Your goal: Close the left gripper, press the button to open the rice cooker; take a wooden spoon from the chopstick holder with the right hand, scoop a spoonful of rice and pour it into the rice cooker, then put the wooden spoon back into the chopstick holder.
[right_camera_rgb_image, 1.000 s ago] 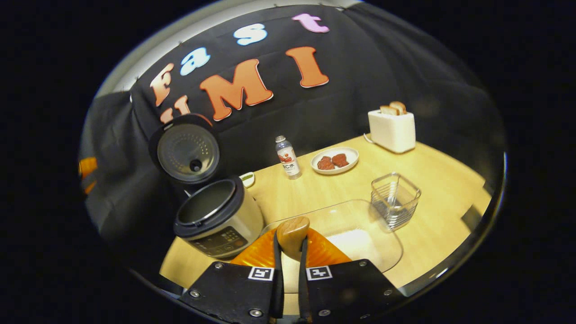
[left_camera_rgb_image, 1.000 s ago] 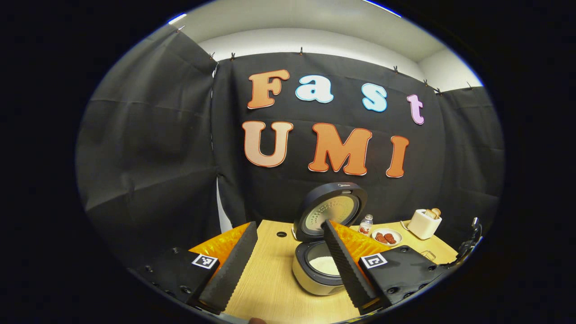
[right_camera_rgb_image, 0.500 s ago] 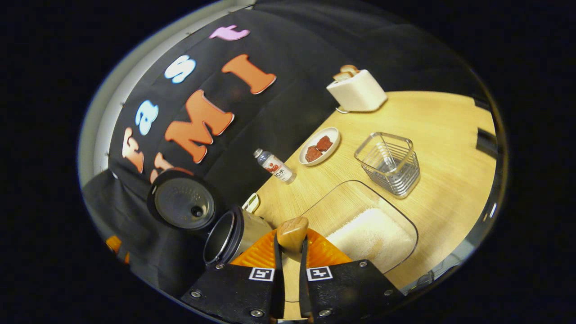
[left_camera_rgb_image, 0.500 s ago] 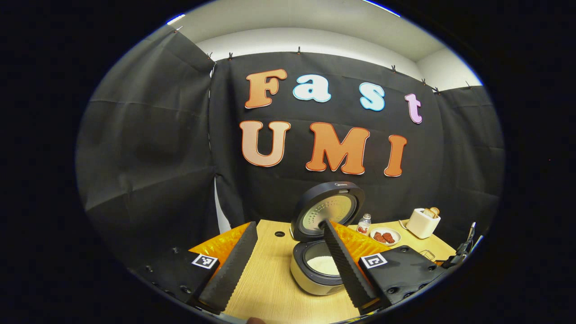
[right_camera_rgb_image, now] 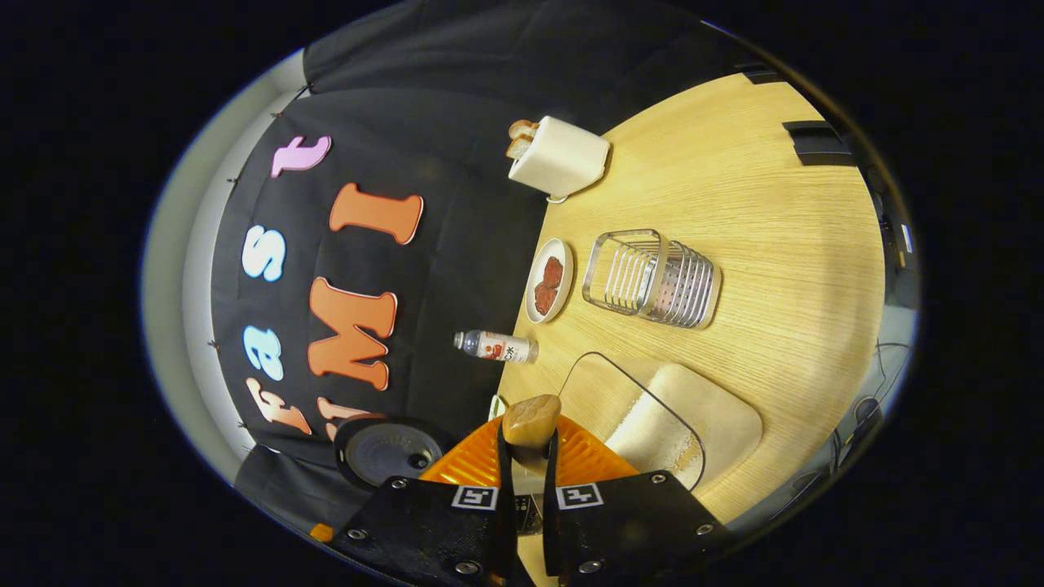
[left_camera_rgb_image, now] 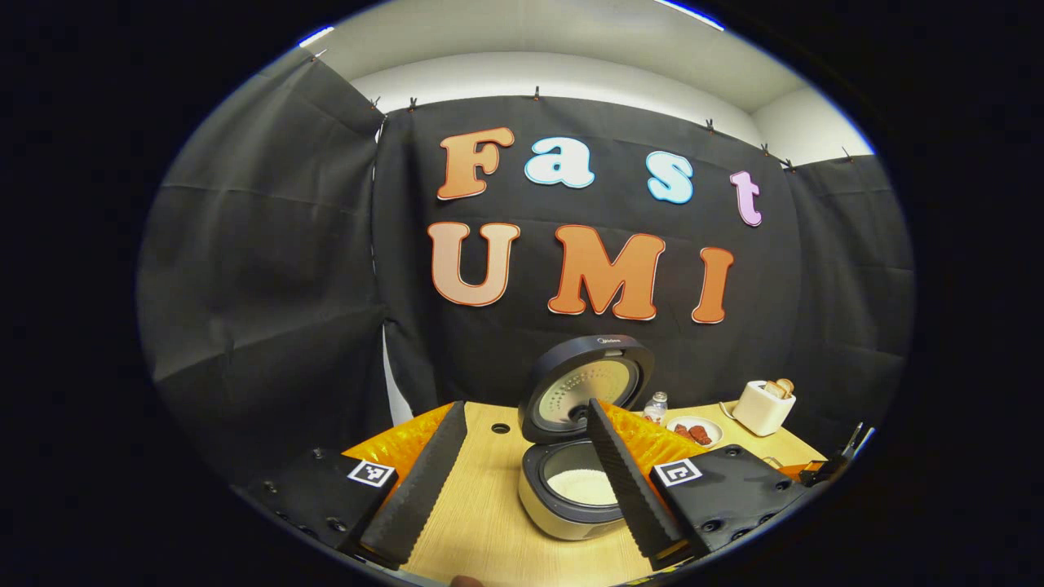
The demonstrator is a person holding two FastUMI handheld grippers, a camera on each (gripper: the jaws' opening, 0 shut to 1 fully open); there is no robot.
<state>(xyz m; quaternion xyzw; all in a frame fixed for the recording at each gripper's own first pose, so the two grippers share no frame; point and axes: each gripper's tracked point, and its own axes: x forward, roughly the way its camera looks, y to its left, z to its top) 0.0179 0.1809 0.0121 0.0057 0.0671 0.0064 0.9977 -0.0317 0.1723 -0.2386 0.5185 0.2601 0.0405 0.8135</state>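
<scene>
The rice cooker (left_camera_rgb_image: 545, 512) stands open on the table, its lid (left_camera_rgb_image: 586, 387) raised and white rice (left_camera_rgb_image: 575, 487) in its pot. My left gripper (left_camera_rgb_image: 525, 405) hovers in front of it, open, with nothing between the fingers. In the right gripper view my right gripper (right_camera_rgb_image: 526, 444) is shut on the wooden spoon (right_camera_rgb_image: 531, 421), whose rounded end sticks out past the fingertips. This view is rolled on its side. The cooker's lid (right_camera_rgb_image: 390, 450) shows at lower left. The wire chopstick holder (right_camera_rgb_image: 652, 280) and the glass tray of rice (right_camera_rgb_image: 677, 416) lie beyond the spoon.
On the wooden table (right_camera_rgb_image: 775, 212) stand a white toaster (right_camera_rgb_image: 559, 156) with bread, a plate (right_camera_rgb_image: 549, 280) of red pieces and a small bottle (right_camera_rgb_image: 496, 346), all along the black wall. The toaster (left_camera_rgb_image: 758, 405) and plate (left_camera_rgb_image: 693, 430) also sit right of the cooker.
My right gripper has rolled about a quarter turn with the spoon held, and the cooker's body has slipped under its fingers. The left gripper has barely shifted and stays open.
</scene>
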